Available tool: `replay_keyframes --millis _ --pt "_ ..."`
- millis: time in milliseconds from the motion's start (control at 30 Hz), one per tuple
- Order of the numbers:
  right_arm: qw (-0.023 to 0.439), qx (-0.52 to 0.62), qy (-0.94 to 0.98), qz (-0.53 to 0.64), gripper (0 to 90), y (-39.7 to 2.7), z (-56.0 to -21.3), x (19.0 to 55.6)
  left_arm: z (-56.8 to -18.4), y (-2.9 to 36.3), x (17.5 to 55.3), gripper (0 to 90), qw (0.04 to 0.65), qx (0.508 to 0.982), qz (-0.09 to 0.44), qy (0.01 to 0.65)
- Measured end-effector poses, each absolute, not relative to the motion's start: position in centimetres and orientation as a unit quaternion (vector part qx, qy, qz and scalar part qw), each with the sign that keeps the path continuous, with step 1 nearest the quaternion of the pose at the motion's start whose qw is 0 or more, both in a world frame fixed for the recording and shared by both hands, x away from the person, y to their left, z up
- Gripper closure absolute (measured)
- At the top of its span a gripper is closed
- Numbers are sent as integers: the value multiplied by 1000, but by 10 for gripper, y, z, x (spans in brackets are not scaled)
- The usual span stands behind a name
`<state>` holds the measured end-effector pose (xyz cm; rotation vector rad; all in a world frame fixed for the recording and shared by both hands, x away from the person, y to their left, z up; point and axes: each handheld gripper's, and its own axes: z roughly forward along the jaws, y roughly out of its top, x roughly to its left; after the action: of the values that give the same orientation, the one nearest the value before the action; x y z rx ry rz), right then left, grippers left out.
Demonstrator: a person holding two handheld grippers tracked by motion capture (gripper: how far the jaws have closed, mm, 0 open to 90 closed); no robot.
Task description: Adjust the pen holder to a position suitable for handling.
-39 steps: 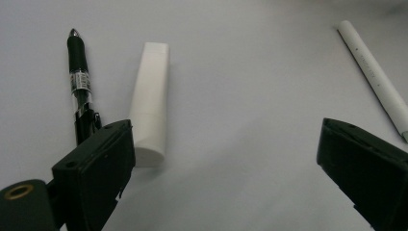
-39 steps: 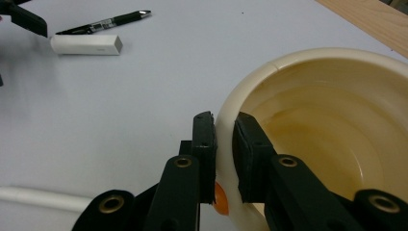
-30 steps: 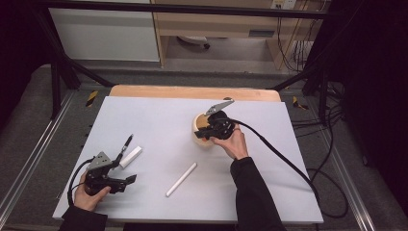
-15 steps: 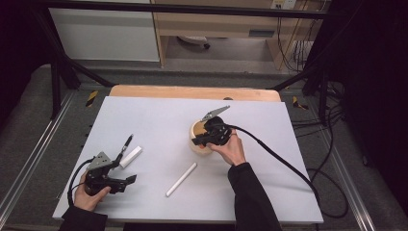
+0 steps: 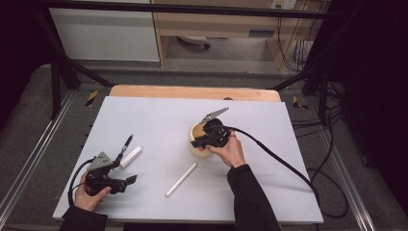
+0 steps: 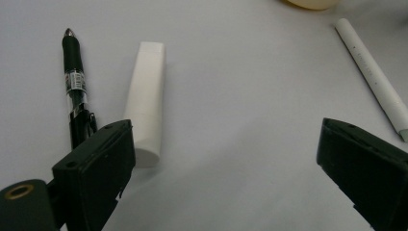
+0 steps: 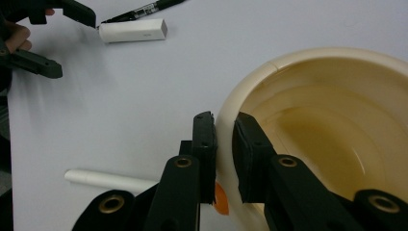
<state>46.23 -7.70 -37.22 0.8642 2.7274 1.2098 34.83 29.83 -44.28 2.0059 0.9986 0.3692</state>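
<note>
My right gripper (image 7: 223, 144) stays clamped on bowl (image 7: 332, 120) rim, shifted slightly nearer me; left gripper (image 6: 226, 159) unmoved, jaws apart.

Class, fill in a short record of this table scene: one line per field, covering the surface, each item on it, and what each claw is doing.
surface: white table
bowl: cream, empty, right of centre
pen: black, beside the block
block: white, near the left claw
stick: white, lying at table centre-front
left claw: open, holding nothing
right claw: shut on the bowl rim
</note>
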Motion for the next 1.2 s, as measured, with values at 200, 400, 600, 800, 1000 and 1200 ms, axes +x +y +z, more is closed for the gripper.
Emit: replay_keyframes --millis 200,400,600,800,1000,1200 --pt "44 277 875 395 774 -77 -373 465 -443 298 348 62 421 801 148 399" --pt "49 270 874 400 764 -76 -375 467 -443 298 348 61 422 801 148 399" --pt "66 263 875 401 668 -78 -371 465 -443 298 348 61 421 801 148 399" --pt "86 275 858 425 466 -84 -360 459 -443 299 349 61 420 801 144 401" --pt "120 301 839 437 200 -99 -349 450 -443 298 349 61 418 801 140 406" --pt "128 323 823 449 76 -122 -345 441 -442 298 349 61 417 803 140 403"
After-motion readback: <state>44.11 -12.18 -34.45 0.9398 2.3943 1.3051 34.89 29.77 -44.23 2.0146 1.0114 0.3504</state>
